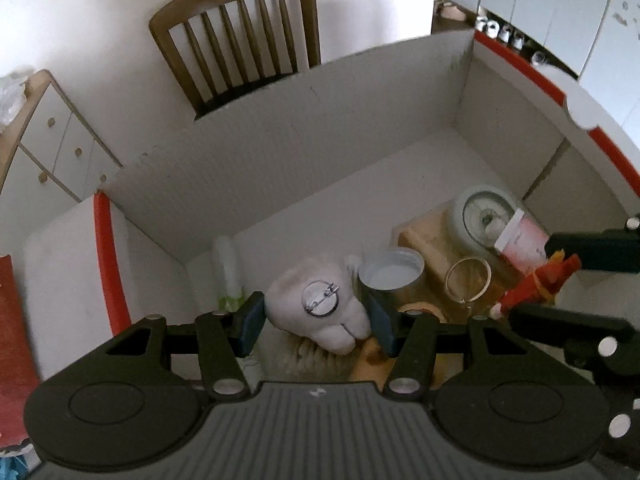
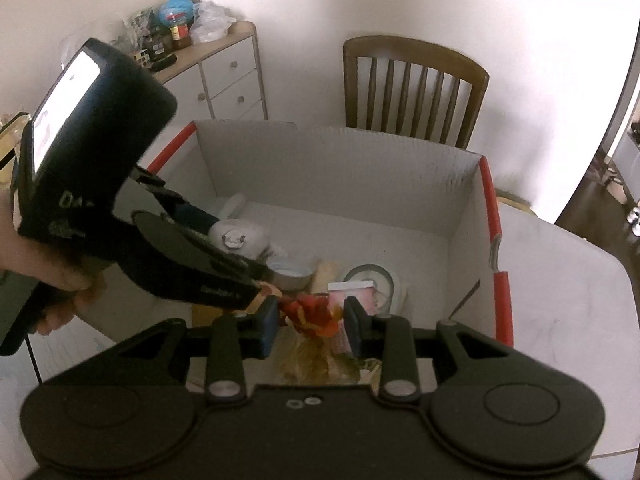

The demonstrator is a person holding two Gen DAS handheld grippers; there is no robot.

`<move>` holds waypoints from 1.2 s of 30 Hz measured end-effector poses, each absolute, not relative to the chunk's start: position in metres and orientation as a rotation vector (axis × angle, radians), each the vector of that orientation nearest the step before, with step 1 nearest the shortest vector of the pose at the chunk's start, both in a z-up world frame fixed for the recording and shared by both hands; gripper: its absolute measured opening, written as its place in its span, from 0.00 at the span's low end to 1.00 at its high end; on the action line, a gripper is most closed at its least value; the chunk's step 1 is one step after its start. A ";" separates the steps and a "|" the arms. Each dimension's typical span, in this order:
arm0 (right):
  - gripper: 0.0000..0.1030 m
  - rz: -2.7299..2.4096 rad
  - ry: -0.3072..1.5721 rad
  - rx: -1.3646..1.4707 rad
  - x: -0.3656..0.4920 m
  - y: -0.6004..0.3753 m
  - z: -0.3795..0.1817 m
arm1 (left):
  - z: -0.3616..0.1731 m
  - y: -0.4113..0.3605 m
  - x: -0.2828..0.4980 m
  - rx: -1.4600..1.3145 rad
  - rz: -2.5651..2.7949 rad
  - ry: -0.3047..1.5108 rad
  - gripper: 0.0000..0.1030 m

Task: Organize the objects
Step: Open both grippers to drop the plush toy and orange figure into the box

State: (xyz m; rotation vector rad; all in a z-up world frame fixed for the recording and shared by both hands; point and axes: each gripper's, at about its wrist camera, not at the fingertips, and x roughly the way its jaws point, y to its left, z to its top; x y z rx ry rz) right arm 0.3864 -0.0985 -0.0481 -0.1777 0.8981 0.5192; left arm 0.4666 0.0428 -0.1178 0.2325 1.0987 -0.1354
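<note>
Cardboard box (image 1: 280,152), white inside with red-taped edges, stands on a pale table (image 2: 568,288) in front of a brown wooden chair (image 1: 240,40), and both grippers reach down into it. Left gripper (image 1: 316,320) has its 2 blue pads on either side of a white plush toy (image 1: 320,308) that carries a round metal pin badge (image 1: 321,299); the pads appear to press its flanks, so it looks gripped. Right gripper (image 2: 310,320) is closed on a red and orange toy figure (image 2: 312,314) above the box floor. Relative to the plush toy, an open metal tin (image 1: 390,276) lies just to the right, touching it, a metal ring (image 1: 468,280) further right, and a round grey-green dial object (image 1: 486,216) and a pink-and-white carton (image 1: 520,244) beyond, near the box's right wall. A pale tube (image 1: 229,268) lies just left of the plush. A hand (image 2: 48,276) holds the left gripper's handle.
</note>
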 end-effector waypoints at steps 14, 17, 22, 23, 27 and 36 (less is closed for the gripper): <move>0.40 0.501 0.861 -0.173 0.385 -0.107 -0.038 | -0.104 0.038 0.454 0.210 -0.141 1.061 0.72; 0.42 0.499 0.845 -0.172 0.382 -0.110 -0.034 | -0.096 0.040 0.449 0.197 -0.134 1.042 0.72; 0.56 0.491 0.825 -0.166 0.378 -0.114 -0.026 | -0.084 0.042 0.441 0.199 -0.135 1.016 0.73; 0.57 0.491 0.819 -0.163 0.377 -0.116 -0.025 | -0.082 0.042 0.439 0.194 -0.134 1.011 0.73; 0.61 0.494 0.806 -0.158 0.373 -0.120 -0.020 | -0.071 0.043 0.434 0.161 -0.132 0.987 0.74; 0.64 0.498 0.781 -0.158 0.358 -0.130 -0.005 | -0.043 0.041 0.410 0.141 -0.137 0.921 0.79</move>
